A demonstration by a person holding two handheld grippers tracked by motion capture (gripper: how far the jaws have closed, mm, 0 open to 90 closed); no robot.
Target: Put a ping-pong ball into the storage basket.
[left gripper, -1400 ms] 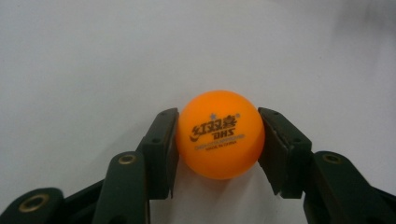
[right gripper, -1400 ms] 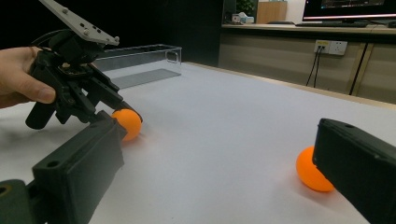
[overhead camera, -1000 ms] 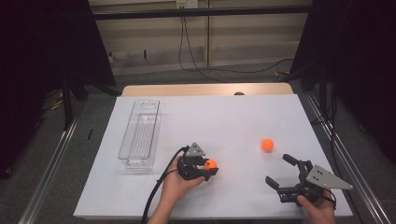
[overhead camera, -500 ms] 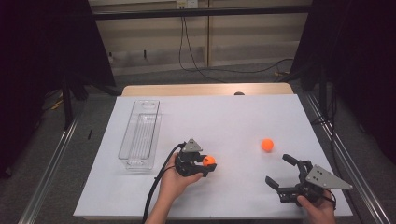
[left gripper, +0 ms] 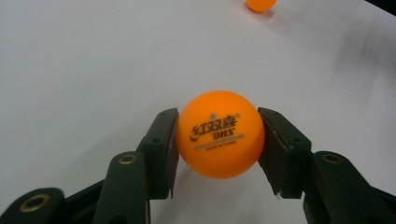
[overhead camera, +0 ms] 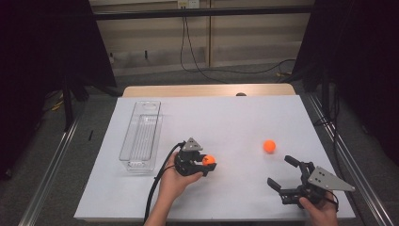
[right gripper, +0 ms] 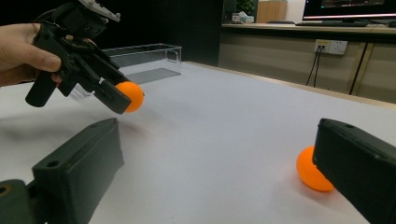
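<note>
The left hand-held gripper squeezes one small orange plastic ball, lifted just off the white counter. The right hand-held gripper is wide open. The other orange ball still waits near it. The clear plastic tray looks empty.

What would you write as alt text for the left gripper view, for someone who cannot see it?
An orange ball printed with a DHS logo is clamped between the two black jaws of the left gripper, just above a white table. A second orange ball lies on the table at the top edge, partly cut off.
</note>
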